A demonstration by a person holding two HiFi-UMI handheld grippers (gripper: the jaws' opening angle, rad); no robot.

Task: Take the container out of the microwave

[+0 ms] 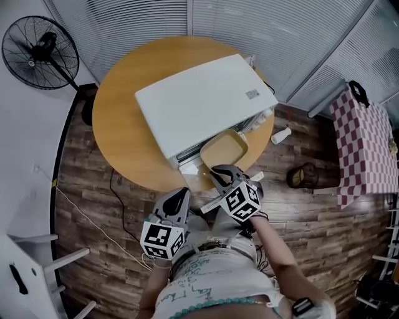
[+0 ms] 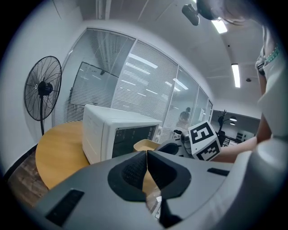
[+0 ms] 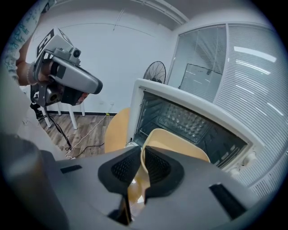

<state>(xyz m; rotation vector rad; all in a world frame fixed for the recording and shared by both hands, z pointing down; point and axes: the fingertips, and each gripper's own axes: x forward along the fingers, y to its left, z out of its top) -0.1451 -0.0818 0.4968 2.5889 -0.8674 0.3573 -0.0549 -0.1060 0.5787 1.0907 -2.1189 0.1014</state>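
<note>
The right tool (image 3: 141,161) is pinching the near rim of the container (image 3: 180,144), seemingly pulling it from the microwave (image 3: 180,117) ahead and next needing a level pull backward, while the left tool (image 2: 147,167) is hanging pressed together, empty.

It is an office room. Glass walls (image 1: 293,43) with blinds (image 1: 131,19) close the far side. Strip lights (image 2: 236,74) run overhead.

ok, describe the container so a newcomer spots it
On the round wooden table sits a white microwave, front open. The container is the shallow tan dish poking out of that opening, the only dish there, its rim pinched by the right gripper.
</note>
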